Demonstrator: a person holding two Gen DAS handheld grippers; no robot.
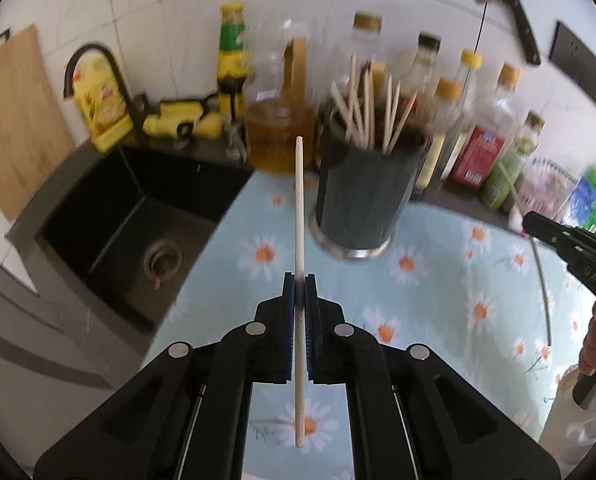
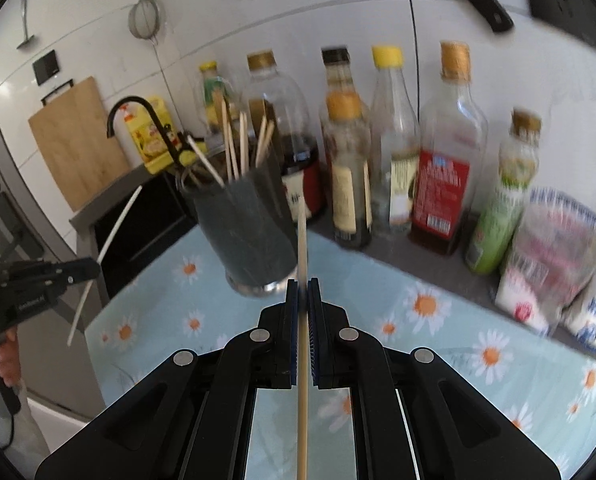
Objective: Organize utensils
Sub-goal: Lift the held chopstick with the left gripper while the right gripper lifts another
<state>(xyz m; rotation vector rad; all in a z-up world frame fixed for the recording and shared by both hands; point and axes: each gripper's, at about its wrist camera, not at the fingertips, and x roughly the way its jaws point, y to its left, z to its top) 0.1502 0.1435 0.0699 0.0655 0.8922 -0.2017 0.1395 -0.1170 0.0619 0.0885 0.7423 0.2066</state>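
- Chopsticks are the utensils here: a bundle of them [image 1: 367,108] stands upright in a dark, round holder [image 1: 361,196], their tips fanning above its rim.
- The holder sits on a pale blue cloth printed with daisies [image 1: 437,300], near its back edge.
- The left gripper [image 1: 299,280] has its blue-padded jaws closed on one pale chopstick [image 1: 299,208], which points forward toward the holder, just left of it.
- The right gripper [image 2: 302,284] is likewise clamped on a single wooden chopstick [image 2: 302,248], with its far end near the holder's right side.
- Behind the holder, a row of sauce and oil bottles [image 2: 441,152] lines the white tiled wall.
- A black sink [image 1: 138,224] with a curved black tap [image 1: 98,72] lies left of the cloth.
- A wooden cutting board [image 1: 14,120] leans against the wall beside the sink.
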